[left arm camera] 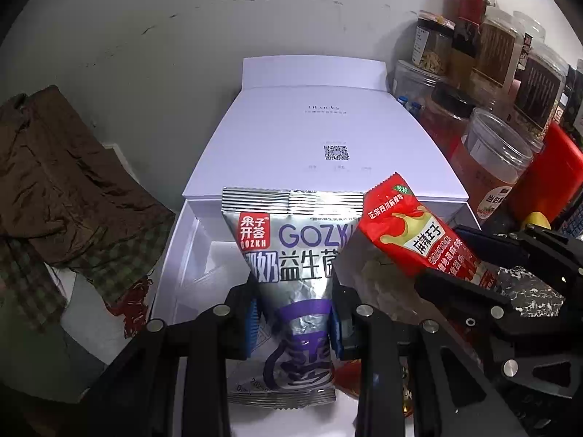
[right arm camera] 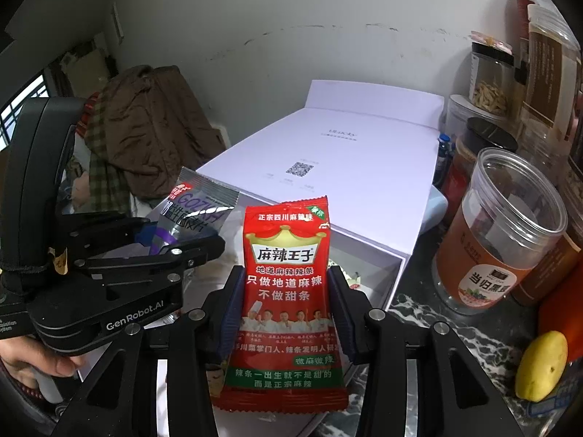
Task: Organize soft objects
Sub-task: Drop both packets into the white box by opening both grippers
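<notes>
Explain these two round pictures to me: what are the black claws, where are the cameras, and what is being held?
No robot: a person carries a two-finger clamp in each hand, with a wide-angle camera on each looking along its fingers. In the left camera's picture, the left gripper is shut on a silver GOZKH snack packet. In the right camera's picture, the right gripper is shut on a red spicy-strip packet. Both hang over an open white box, its lid slid back. Beside it stand a clear plastic jar, a yellow lemon-like fruit and a brown jacket.
</notes>
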`<state>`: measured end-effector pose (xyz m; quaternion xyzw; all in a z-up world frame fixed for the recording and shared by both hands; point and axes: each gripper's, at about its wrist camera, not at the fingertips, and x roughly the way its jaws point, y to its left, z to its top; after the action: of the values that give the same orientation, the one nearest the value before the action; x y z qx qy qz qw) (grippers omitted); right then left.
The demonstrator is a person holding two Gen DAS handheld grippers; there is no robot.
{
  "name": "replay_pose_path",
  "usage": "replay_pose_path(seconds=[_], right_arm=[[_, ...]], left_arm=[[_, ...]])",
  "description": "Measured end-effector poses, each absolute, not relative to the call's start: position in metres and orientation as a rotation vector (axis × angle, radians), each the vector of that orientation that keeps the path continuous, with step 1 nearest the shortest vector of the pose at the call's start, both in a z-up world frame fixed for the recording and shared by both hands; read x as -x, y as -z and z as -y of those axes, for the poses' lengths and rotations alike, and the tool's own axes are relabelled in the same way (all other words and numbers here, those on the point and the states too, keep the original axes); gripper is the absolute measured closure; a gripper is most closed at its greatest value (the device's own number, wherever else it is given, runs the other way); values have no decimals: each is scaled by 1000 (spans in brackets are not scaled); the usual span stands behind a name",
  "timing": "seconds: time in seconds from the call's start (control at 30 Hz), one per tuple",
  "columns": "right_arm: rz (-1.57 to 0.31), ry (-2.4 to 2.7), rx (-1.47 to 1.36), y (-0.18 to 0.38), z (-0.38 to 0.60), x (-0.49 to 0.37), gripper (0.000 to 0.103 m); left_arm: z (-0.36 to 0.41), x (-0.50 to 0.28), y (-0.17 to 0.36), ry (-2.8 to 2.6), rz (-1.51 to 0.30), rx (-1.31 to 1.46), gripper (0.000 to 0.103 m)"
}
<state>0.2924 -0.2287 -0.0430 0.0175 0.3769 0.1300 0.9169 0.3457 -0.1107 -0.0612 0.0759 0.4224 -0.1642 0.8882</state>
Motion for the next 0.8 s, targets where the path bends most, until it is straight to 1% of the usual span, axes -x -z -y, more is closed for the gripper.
replay_pose_path(seconds=[0.33, 0.43, 0.5, 0.53, 0.57, 0.6, 0.63, 0.67, 0.73, 0.8], right_arm=[[-810, -227, -40, 40, 237, -298, 53], [-792, -232, -37, 32, 240, -294, 52], [-778, -240, -38, 27, 241, -290, 46], [-767, -240, -38, 24, 242, -287, 43], [-755, -240, -38, 21, 243, -284, 43], [-749, -241, -37, 19, 243, -281, 43], [-746, -242, -37, 16, 244, -278, 43], [-743, -240, -37, 13, 246, -275, 42], [-739, -235, -35, 8, 247, -270, 39], [-723, -222, -24, 1, 248, -263, 38]], left_arm=[[125, -340, 61, 318, -888, -194, 72], [123, -334, 56, 290, -880, -176, 71], [121, -330, 53, 275, -879, -162, 66], [120, -328, 52, 268, -876, -163, 62], [120, -326, 49, 254, -873, -168, 56], [120, -324, 47, 233, -868, -176, 52], [121, -323, 44, 214, -861, -183, 45], [121, -320, 40, 197, -849, -189, 42], [122, -315, 32, 185, -827, -186, 40], [122, -309, 22, 183, -811, -174, 40]])
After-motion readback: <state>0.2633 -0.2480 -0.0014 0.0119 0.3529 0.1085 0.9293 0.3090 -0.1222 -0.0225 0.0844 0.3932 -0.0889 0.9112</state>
